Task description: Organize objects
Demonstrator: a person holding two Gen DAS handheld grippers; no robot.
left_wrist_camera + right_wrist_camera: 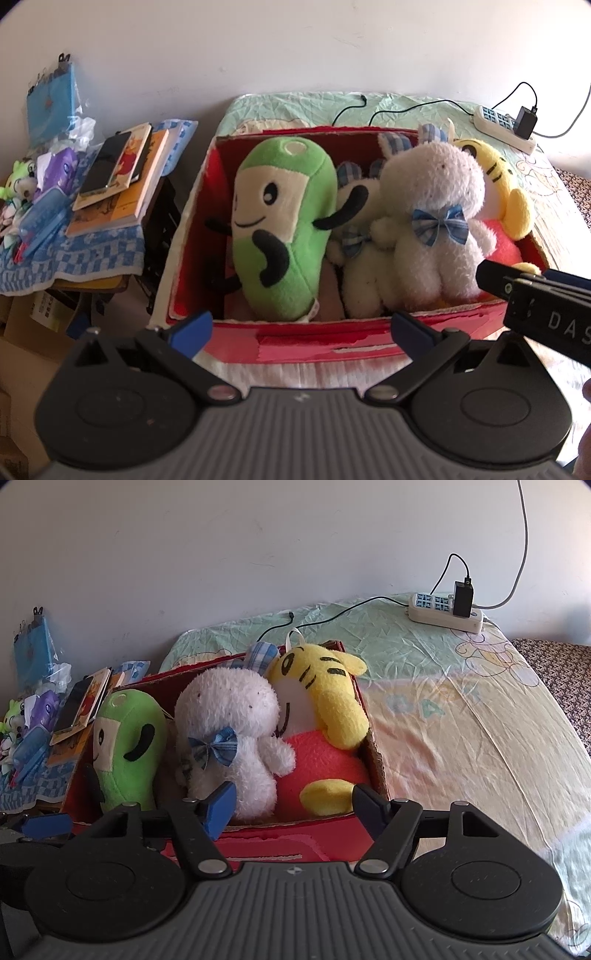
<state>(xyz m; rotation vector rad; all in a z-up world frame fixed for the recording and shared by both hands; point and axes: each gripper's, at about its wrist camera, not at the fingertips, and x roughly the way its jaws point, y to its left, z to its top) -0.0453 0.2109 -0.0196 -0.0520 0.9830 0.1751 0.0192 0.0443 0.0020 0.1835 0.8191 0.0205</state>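
A red cardboard box (295,341) (280,843) sits on the bed and holds several plush toys. A green bean plush (275,225) (127,738) leans at its left. A white fluffy plush with a blue bow (439,218) (229,746) stands in the middle, with a second white plush (360,258) behind it. A yellow tiger plush in red (495,184) (321,716) fills the right side. My left gripper (301,330) hangs open over the box's near wall. My right gripper (295,810) is open at the near right corner, nothing between its pads.
A cluttered side table (92,254) to the left carries books, a phone (105,164) and small toys. A white power strip with a charger (447,613) and cables lies at the back of the bed. The sheet (461,720) spreads to the right of the box.
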